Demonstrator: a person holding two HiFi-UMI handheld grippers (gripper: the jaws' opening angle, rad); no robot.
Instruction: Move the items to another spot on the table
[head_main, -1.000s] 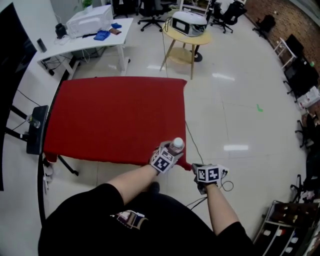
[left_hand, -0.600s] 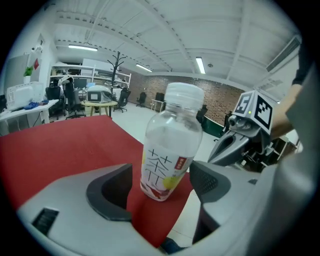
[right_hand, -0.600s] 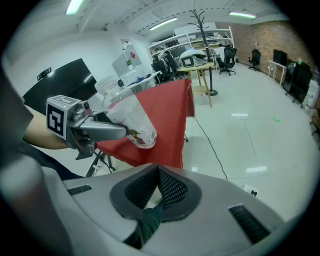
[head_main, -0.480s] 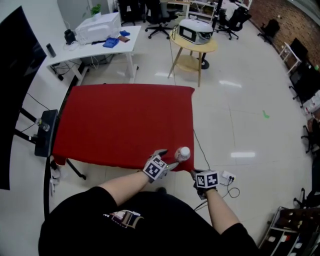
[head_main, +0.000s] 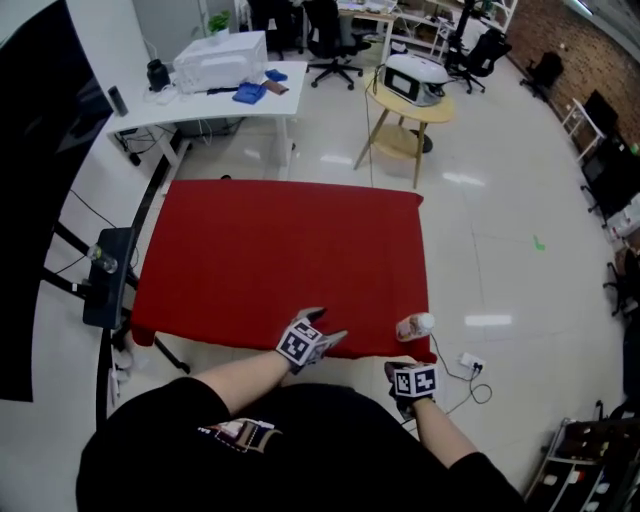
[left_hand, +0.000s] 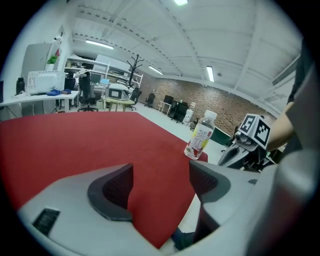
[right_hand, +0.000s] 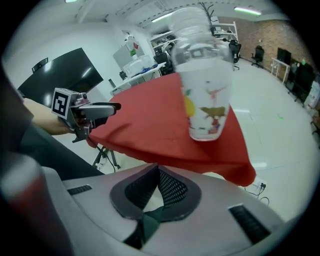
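A clear bottle with a white cap and a printed label stands upright on the near right corner of the red table. My left gripper hovers over the table's near edge, well to the left of the bottle. It is open, its jaws have just been opening, and nothing is between them. My right gripper is just off the near edge, below the bottle, which looms close ahead of it. Its pads meet with nothing in them.
A white desk with a printer stands behind the table on the left. A round wooden side table with an appliance is at the back right. A black stand sits at the table's left. A power strip lies on the floor.
My left gripper was around the bottle a second ago. It has let go and drawn away to the left. The bottle stays standing on the corner, and the right gripper stays below the edge.
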